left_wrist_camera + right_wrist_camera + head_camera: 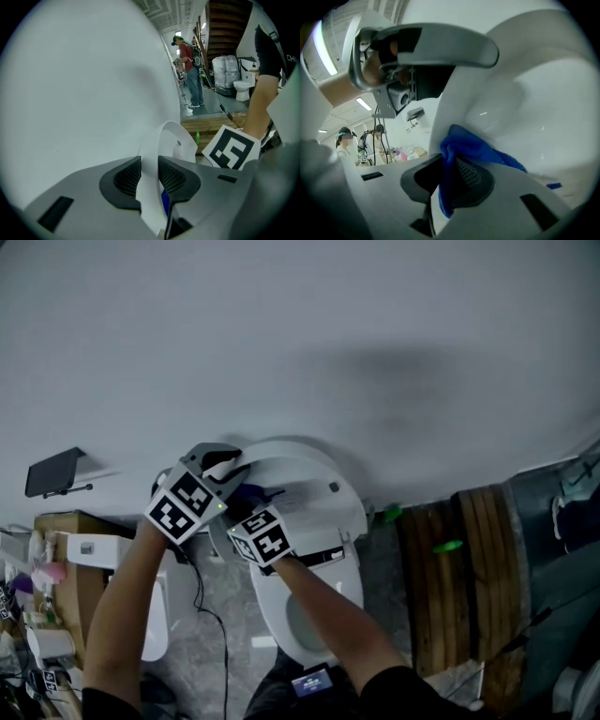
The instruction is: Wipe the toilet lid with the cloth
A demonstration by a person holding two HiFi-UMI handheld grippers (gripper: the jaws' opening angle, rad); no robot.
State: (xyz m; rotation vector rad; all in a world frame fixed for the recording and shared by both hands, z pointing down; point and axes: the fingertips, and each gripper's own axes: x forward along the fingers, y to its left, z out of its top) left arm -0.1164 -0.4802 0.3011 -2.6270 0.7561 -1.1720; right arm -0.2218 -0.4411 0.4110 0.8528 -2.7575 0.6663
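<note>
Grips the rounded edge of the smooth, glossy white plastic toilet lid (174, 140) between the ribbed black pads of the left gripper (149, 177), jaws clenched on both faces. Stands raised above the white toilet bowl (267, 601), long axis running up from the hinge, curved end farthest from the bowl. Pinches a soft, bunched blue cloth (471, 147) in the right gripper (449, 176) jaws, pressed against the lid's face above the bowl.

The cloth (474, 151) lies against the toilet lid (302, 472), beside left tongs (225, 463).
</note>
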